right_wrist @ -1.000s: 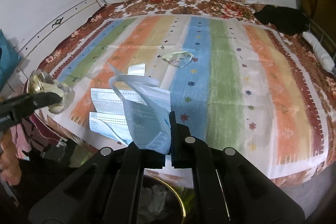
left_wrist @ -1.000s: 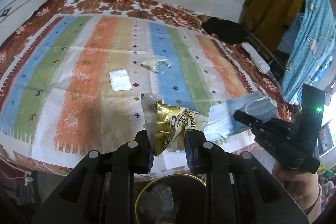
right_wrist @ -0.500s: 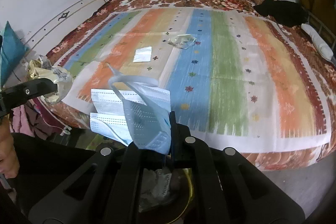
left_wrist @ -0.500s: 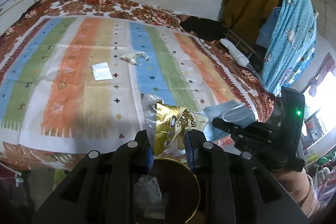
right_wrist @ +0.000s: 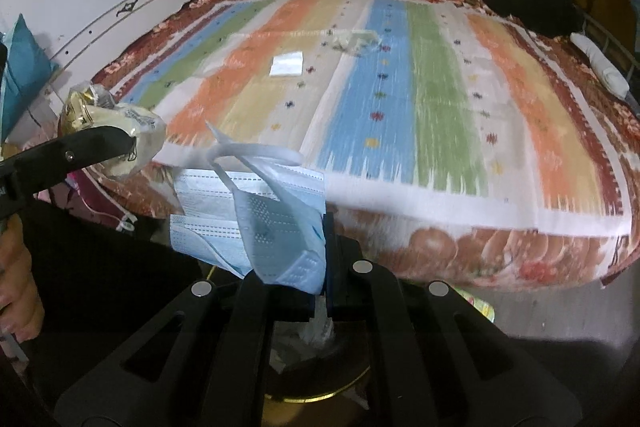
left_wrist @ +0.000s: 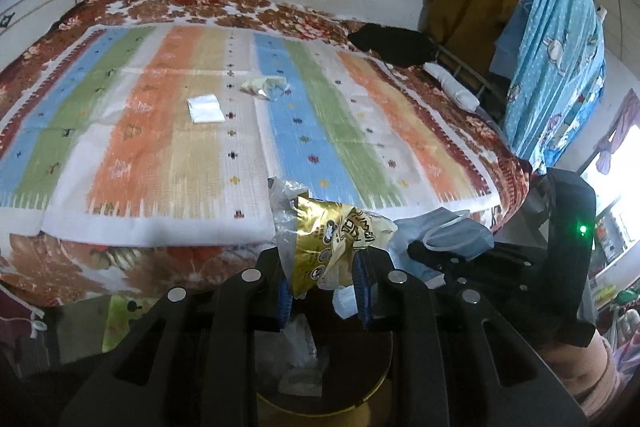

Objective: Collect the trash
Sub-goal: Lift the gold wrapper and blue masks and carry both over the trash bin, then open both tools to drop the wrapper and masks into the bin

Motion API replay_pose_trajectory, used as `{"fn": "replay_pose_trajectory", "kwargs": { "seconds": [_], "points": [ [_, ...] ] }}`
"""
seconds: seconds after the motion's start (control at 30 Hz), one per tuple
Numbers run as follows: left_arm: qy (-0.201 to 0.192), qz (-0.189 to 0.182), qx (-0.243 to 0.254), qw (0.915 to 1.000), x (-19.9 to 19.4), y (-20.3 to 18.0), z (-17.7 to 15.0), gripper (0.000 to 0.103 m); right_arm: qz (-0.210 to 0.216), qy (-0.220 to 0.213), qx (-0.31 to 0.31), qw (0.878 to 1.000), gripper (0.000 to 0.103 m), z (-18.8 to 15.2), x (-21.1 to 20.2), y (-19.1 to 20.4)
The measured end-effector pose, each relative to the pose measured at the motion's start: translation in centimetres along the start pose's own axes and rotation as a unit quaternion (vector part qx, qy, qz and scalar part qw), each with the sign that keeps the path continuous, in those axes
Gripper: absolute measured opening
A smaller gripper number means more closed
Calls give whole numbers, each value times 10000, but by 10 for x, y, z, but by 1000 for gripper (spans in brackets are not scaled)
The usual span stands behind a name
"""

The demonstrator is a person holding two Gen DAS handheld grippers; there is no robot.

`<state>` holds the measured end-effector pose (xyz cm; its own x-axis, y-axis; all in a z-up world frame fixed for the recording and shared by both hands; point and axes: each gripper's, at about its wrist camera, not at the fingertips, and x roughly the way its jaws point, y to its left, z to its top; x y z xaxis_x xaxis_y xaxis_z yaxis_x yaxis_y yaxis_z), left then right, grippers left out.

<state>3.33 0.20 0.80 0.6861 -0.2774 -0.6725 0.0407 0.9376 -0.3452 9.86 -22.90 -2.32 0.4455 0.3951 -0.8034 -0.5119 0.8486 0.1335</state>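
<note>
Both of your claws have drawn back from the bed and sunk since a second ago, so the gold-rimmed bin that barely showed under the fingers now fills the bottom of each wrist view. More of the bed's floral edge and the floor beside it has come into sight, and the striped blanket sits farther up the frame.

Your left claw points steeply down over the bin's mouth, its blue pads pinching a crumpled gold snack wrapper with a wad of clear plastic bunched against it. The wrapper stands up out of the fingers, shiny and creased, with dark print on its face.

Your right claw tilts down more steeply, pressed together on pale blue face masks: one folded mask with a dotted texture hangs in the grip, two flat pleated ones fan out to the left behind it, and white ear loops arch above. In the left wrist view that claw sits just right of the wrapper, your hand on the handle below it.

Crumpled clear plastic and paper lie inside the bin. Back on the blanket, well apart from both claws, a white paper square and a crumpled pale wrapper remain near the middle.
</note>
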Motion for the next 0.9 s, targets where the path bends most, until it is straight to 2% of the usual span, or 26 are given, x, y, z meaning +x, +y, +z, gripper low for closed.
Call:
{"fn": "replay_pose_trajectory", "kwargs": {
  "seconds": [0.17,0.33,0.53,0.9],
  "points": [
    [142,75,-150,9998,4,2,-23,24,165,400,254,9987,2,-22,8,2],
    [318,144,-293,9990,10,3,-40,24,-155,464,96,9988,3,-31,10,11],
    [660,187,-619,9957,22,8,-61,24,-122,708,148,9973,4,-42,16,13],
    [998,161,-938,9904,36,15,-69,24,23,946,197,9953,5,-44,25,12]
  ]
}}
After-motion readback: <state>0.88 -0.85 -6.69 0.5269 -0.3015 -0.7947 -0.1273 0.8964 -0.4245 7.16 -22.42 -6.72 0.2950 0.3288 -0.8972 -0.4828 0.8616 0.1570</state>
